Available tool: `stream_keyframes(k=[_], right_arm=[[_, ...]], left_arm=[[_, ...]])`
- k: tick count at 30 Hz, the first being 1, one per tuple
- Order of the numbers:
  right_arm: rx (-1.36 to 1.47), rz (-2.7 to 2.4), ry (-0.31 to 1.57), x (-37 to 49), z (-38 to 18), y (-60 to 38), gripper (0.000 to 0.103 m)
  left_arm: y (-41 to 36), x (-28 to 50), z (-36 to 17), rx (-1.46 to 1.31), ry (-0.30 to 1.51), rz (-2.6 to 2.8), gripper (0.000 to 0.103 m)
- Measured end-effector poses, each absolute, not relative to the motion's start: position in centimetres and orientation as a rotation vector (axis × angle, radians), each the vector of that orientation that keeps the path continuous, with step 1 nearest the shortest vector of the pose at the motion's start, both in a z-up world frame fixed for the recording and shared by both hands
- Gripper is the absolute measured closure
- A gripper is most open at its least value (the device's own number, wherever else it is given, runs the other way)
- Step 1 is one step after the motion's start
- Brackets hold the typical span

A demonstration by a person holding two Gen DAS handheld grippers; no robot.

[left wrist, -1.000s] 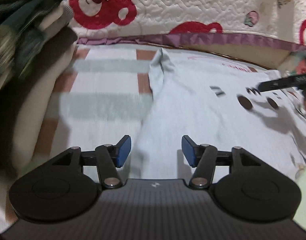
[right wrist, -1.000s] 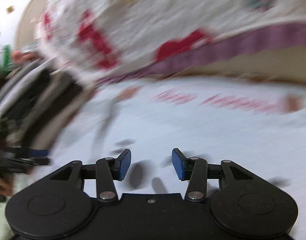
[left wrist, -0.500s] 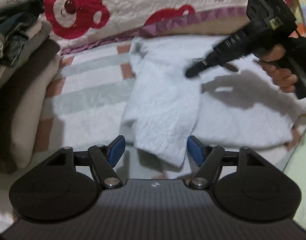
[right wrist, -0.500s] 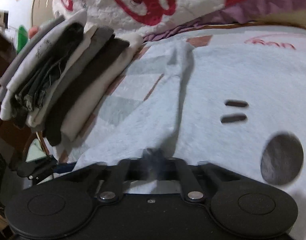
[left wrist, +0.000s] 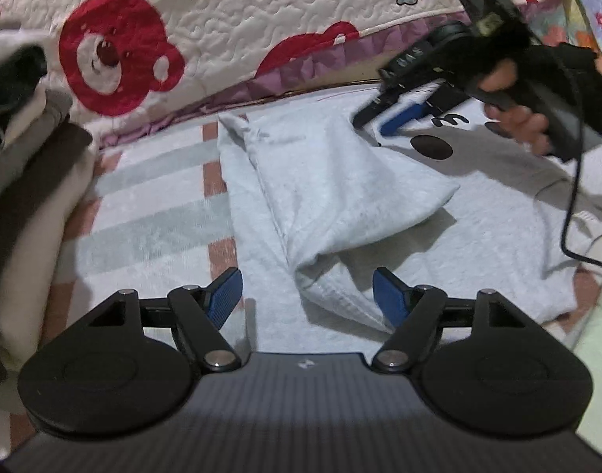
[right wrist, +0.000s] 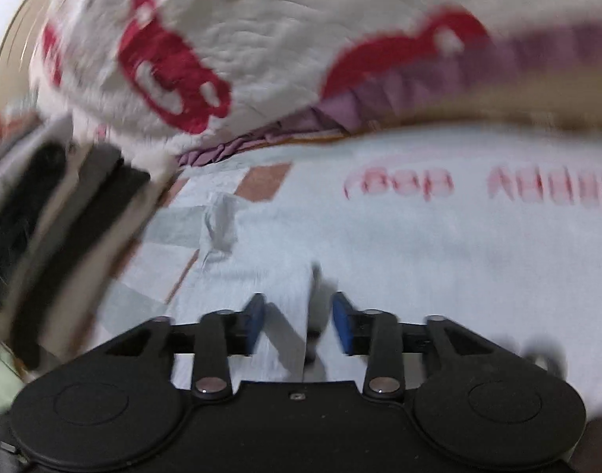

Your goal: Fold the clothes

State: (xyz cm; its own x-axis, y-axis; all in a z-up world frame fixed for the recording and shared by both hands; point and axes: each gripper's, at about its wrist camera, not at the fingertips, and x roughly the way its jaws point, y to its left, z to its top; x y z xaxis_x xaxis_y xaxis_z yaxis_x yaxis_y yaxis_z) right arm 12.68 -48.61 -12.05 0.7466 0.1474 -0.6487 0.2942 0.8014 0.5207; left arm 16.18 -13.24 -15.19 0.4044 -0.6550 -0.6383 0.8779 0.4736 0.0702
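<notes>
Bear-print quilt (left wrist: 230, 27) behind pale sweatshirt (left wrist: 340, 181) — pink lettering blurred, unreadable — both hand-held grippers (left wrist: 307, 295) (right wrist: 299, 325) spread, empty.

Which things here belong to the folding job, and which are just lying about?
Job in hand:
pale grey sweatshirt
left gripper
right gripper

Lying about:
stack of folded clothes
bear-print quilt
striped bed sheet

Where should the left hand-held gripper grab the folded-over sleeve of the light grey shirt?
Probably at the sleeve's cuff end, which lies bunched and slightly raised between the open left hand-held gripper's fingers. Come straight forward and low, closing across the cuff's thick edge.
</notes>
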Motion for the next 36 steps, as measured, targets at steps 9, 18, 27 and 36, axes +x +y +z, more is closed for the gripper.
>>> stream_keyframes(k=[9,18,27,36], right_arm=[[0.124,0.081,0.711,4.3,-10.7,-41.3,0.053],[-0.436,0.070,0.716,4.3,-13.2,-32.0,0.055],[-0.751,0.082,0.695,3.1,-13.3,-30.6,0.099],[-0.834,0.177,0.772,-0.4,-13.9,-29.9,0.099]], left_arm=[[-15.6,15.9,-15.7,0.498,0.566,-0.944,0.094],[-15.5,13.4,-14.9,0.578,0.417,-0.876,0.094],[-15.2,12.4,-15.9,0.677,0.371,-0.831,0.094],[-15.3,12.9,-16.7,0.702,0.480,-0.792,0.091]])
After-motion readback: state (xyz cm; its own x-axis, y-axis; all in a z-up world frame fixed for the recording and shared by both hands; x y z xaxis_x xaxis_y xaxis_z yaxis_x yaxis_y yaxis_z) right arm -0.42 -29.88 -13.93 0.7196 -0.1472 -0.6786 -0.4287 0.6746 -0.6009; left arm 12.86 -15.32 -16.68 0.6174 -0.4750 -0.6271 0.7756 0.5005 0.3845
